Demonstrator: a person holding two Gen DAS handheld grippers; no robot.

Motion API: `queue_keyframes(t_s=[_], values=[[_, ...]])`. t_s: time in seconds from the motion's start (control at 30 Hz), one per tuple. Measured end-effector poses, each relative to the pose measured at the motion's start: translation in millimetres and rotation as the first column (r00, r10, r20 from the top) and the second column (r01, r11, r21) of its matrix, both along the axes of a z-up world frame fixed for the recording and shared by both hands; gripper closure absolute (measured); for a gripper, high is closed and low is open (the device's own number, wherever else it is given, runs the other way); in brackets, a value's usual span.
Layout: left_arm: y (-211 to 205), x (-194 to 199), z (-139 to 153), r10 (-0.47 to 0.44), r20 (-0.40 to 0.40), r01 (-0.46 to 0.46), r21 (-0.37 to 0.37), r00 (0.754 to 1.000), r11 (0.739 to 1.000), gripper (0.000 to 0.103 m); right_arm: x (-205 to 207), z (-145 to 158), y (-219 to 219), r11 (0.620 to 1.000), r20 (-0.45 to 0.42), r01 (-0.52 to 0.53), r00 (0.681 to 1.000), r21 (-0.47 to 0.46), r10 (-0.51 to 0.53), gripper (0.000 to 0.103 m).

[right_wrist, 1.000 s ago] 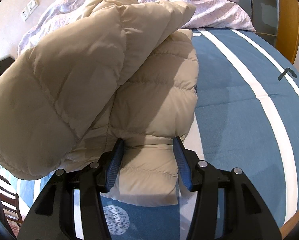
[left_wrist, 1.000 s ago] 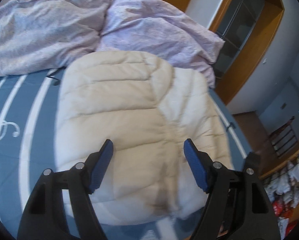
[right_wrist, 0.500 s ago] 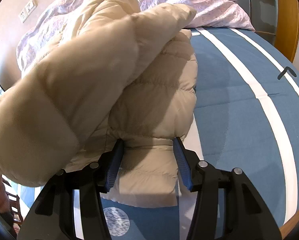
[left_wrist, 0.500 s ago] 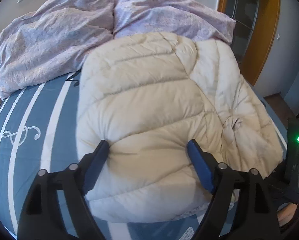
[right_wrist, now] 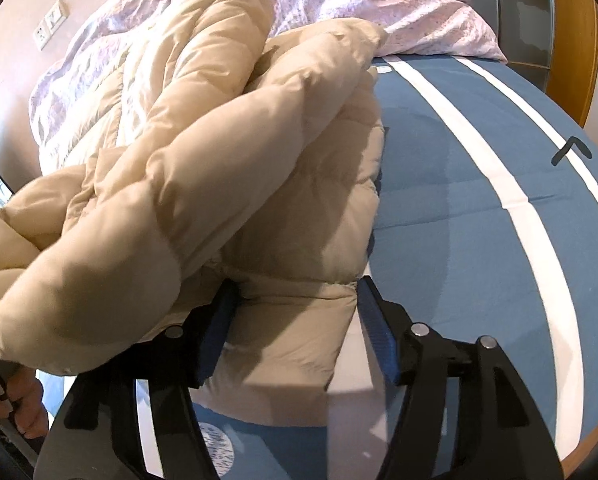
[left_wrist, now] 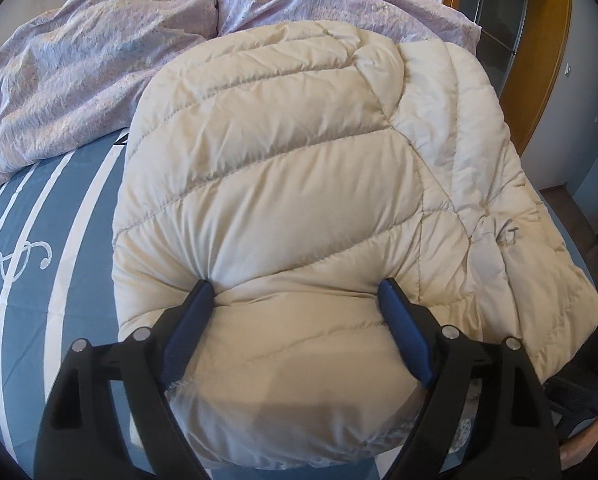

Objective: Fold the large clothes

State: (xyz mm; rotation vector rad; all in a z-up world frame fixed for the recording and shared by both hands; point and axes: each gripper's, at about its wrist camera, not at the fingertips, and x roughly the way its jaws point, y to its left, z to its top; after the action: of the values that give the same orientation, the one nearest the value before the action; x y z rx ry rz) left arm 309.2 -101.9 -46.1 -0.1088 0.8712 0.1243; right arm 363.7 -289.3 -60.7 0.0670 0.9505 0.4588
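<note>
- Cream puffer jacket (left_wrist: 283, 208) spread on a blue striped bedsheet (left_wrist: 51, 264), heaped lilac duvet (left_wrist: 99, 60) beyond it at the head of the bed.
- Lying straight ahead of both tools, long axis running away from each camera toward the duvet; quilted bulk piled higher on the left side in the right wrist view, a thick fold (right_wrist: 147, 216) draped over the lower layer.
- Left gripper (left_wrist: 299, 292) clamped on the near edge of the jacket, blue pads (left_wrist: 403, 328) set wide and pressed into the padding, fabric bulging between and below them.
- Right gripper (right_wrist: 295, 284) closed on a narrower near end, likely a cuff or hem panel (right_wrist: 291, 328), jaws narrower than the left pair and pinching at a stitched seam.
- Both tools at the near edge, neither clearly closer to the far end; left grip holding the larger mass.
- Judged from this: a fold in hand, with the near end to be carried forward along the long axis toward the duvet; bulk and slick shell likely to spring back or slip from the pads.
- Bare sheet (right_wrist: 479, 184) open to the right of the jacket, white stripes running the same way as the garment.
- Wooden door frame (left_wrist: 539, 60) at the far right edge.
</note>
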Motion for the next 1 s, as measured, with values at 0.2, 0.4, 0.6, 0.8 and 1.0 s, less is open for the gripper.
queue_keyframes(t_s=[0.2, 0.4, 0.6, 0.8, 1.0], values=[[-1, 1, -2, 0.002, 0.005, -0.002, 0.0, 1.0, 1.0, 0.018, 8, 17, -15, 0.999, 0.047, 0.042, 0.998, -0.026, -0.041, 0.04], [-1, -1, -4, -0.002, 0.011, 0.002, 0.003, 1.0, 1.0, 0.018, 25, 53, -39, 0.988, 0.117, 0.152, 0.982, -0.031, -0.147, 0.045], [-3, 2, -6, -0.005, 0.019, 0.005, 0.013, 1.0, 1.0, 0.017, 37, 106, -19, 0.996, 0.195, 0.088, 0.976, 0.034, -0.093, 0.059], [-6, 10, -8, -0.013, 0.022, 0.012, 0.014, 1.0, 1.0, 0.017, 41, 122, 53, 0.997, 0.24, -0.081, 0.968, 0.014, 0.076, 0.071], [-10, 16, -10, -0.022, 0.024, 0.022, 0.011, 0.999, 1.0, 0.017, 58, 104, 81, 0.995, 0.223, -0.084, 0.971, -0.045, 0.092, 0.073]])
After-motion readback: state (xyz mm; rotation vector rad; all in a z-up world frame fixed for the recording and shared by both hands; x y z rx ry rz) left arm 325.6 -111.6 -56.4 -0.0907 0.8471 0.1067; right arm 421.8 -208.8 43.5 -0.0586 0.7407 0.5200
